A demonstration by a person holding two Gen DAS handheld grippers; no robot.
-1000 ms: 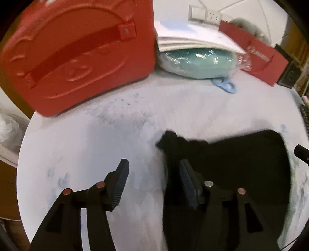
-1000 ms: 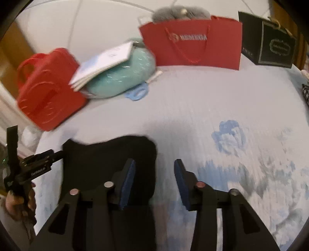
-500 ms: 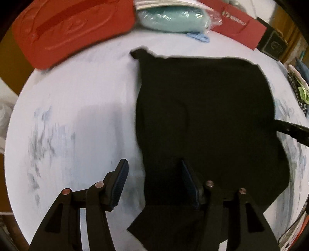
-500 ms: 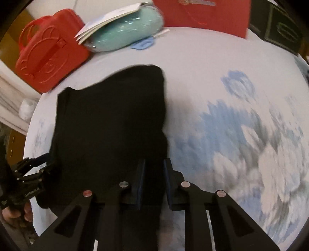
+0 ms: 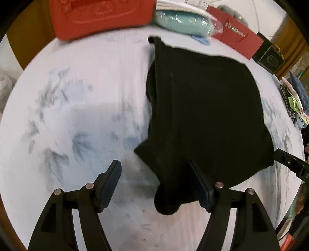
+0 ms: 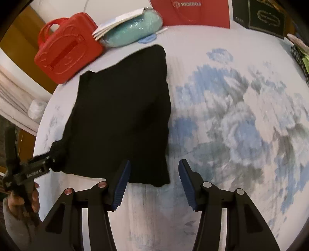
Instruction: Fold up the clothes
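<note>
A black garment [image 5: 204, 115] lies folded flat on the round table [image 5: 81, 100] with its blue flower print. Its near left corner is bunched between the fingers of my left gripper [image 5: 154, 166]. Those jaws are opening; the cloth rests against the right finger only, with a clear gap to the other pad. In the right wrist view the garment [image 6: 123, 108] ends with its near right corner between the fingers of my right gripper [image 6: 154, 164]. These jaws are also opening and do not press on the cloth. The left gripper [image 6: 38, 166] shows at the garment's left corner.
At the table's far side stand a red hard case [image 6: 67, 54], a teal bundle in plastic [image 6: 133, 32] under papers, a red paper bag [image 6: 191, 11] and a black box [image 6: 266, 17]. Loose clothes [image 5: 293, 102] lie at the right rim. A hand [image 6: 21, 202] holds the left gripper.
Both grippers drew back toward the near table edge, so the whole garment now shows. The right jaws, shut on the cloth half a second ago, have parted. The left jaws stand wider.
</note>
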